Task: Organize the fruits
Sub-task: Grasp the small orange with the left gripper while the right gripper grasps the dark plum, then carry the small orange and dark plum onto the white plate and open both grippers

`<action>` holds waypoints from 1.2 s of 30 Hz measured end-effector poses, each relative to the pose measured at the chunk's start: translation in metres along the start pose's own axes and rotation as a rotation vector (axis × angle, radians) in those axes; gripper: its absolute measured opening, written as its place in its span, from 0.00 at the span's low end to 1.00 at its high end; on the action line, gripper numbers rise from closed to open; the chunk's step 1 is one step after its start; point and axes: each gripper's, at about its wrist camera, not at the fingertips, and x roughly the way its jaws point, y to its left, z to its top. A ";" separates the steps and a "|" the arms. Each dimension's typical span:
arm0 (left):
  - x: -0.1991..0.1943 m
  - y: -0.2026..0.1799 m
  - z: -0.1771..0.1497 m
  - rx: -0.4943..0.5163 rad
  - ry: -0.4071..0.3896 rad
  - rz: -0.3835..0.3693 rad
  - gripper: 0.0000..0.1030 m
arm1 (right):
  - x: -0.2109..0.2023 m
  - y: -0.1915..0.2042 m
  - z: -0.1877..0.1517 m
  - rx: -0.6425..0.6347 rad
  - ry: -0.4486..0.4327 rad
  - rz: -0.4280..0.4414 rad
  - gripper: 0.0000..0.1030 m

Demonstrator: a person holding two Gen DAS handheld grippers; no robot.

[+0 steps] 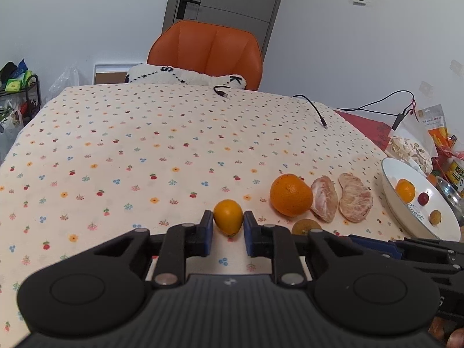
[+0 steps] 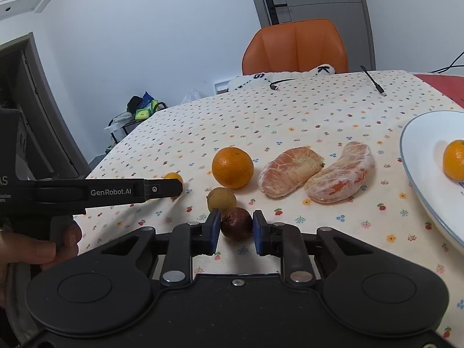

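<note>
Fruits sit clamped in both: left hand-held gripper [image 1: 228, 229] grips a small orange [image 1: 228, 216], right hand-held gripper [image 2: 235, 229] a dark fruit [image 2: 236, 222]; plate [image 2: 420, 174] lies right of both.

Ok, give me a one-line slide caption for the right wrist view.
Right tool shut on a dark red fruit on the floral cloth, beside an orange, two peeled segments and a plate.

Both wrist views low, close; sharing large orange [image 1: 291, 194] [image 2: 232, 167].
</note>
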 end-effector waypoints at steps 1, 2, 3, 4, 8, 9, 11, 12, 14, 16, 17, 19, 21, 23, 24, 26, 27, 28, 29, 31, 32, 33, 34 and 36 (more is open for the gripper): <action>-0.001 -0.001 0.000 0.000 -0.002 -0.001 0.20 | -0.001 0.000 0.000 0.000 -0.003 -0.001 0.21; -0.003 -0.002 0.001 0.001 -0.005 -0.003 0.20 | -0.003 -0.001 -0.001 0.001 -0.006 -0.001 0.21; -0.004 -0.004 0.001 0.003 -0.008 -0.004 0.20 | -0.005 -0.002 -0.001 0.002 -0.010 -0.001 0.21; -0.006 -0.006 0.002 0.005 -0.011 -0.008 0.20 | -0.006 -0.002 -0.001 0.002 -0.014 -0.004 0.21; -0.012 -0.014 0.004 0.017 -0.022 -0.021 0.20 | -0.014 -0.005 -0.002 0.003 -0.028 -0.009 0.21; -0.014 -0.017 0.004 0.021 -0.025 -0.024 0.20 | -0.016 -0.006 -0.002 0.003 -0.032 -0.010 0.21; -0.016 -0.022 0.005 0.027 -0.031 -0.032 0.20 | -0.020 -0.008 -0.001 0.005 -0.039 -0.013 0.21; -0.018 -0.024 0.006 0.031 -0.033 -0.035 0.20 | -0.022 -0.009 -0.001 0.005 -0.043 -0.015 0.21; -0.020 -0.028 0.007 0.036 -0.038 -0.042 0.20 | -0.026 -0.011 -0.001 0.009 -0.051 -0.018 0.21; -0.023 -0.033 0.008 0.042 -0.044 -0.049 0.20 | -0.030 -0.013 -0.001 0.012 -0.059 -0.022 0.21; -0.023 -0.036 0.008 0.045 -0.046 -0.053 0.20 | -0.032 -0.014 0.000 0.014 -0.063 -0.023 0.21; -0.025 -0.042 0.010 0.053 -0.051 -0.061 0.20 | -0.036 -0.018 0.000 0.017 -0.071 -0.027 0.21; -0.027 -0.047 0.011 0.061 -0.055 -0.070 0.20 | -0.040 -0.021 0.000 0.022 -0.079 -0.032 0.21; -0.027 -0.052 0.011 0.067 -0.058 -0.078 0.20 | -0.045 -0.024 0.000 0.027 -0.088 -0.038 0.21; -0.027 -0.055 0.011 0.069 -0.059 -0.083 0.20 | -0.047 -0.026 0.001 0.030 -0.092 -0.041 0.21; -0.028 -0.059 0.011 0.074 -0.060 -0.091 0.20 | -0.052 -0.029 0.000 0.033 -0.100 -0.047 0.21; -0.028 -0.062 0.011 0.076 -0.060 -0.096 0.20 | -0.054 -0.031 0.000 0.035 -0.104 -0.050 0.21; -0.028 -0.064 0.011 0.079 -0.060 -0.100 0.20 | -0.056 -0.033 0.000 0.038 -0.107 -0.053 0.21; -0.028 -0.066 0.011 0.082 -0.061 -0.104 0.20 | -0.058 -0.033 -0.001 0.040 -0.110 -0.056 0.21; -0.028 -0.071 0.011 0.086 -0.061 -0.111 0.20 | -0.062 -0.036 -0.001 0.043 -0.115 -0.063 0.21; -0.028 -0.074 0.011 0.088 -0.061 -0.115 0.20 | -0.064 -0.038 -0.001 0.045 -0.118 -0.066 0.21; -0.027 -0.076 0.012 0.090 -0.062 -0.118 0.20 | -0.066 -0.040 0.000 0.047 -0.122 -0.069 0.21; -0.027 -0.079 0.012 0.093 -0.062 -0.123 0.20 | -0.068 -0.042 0.000 0.049 -0.126 -0.073 0.21; -0.027 -0.084 0.012 0.098 -0.063 -0.131 0.20 | -0.072 -0.045 -0.001 0.052 -0.134 -0.080 0.21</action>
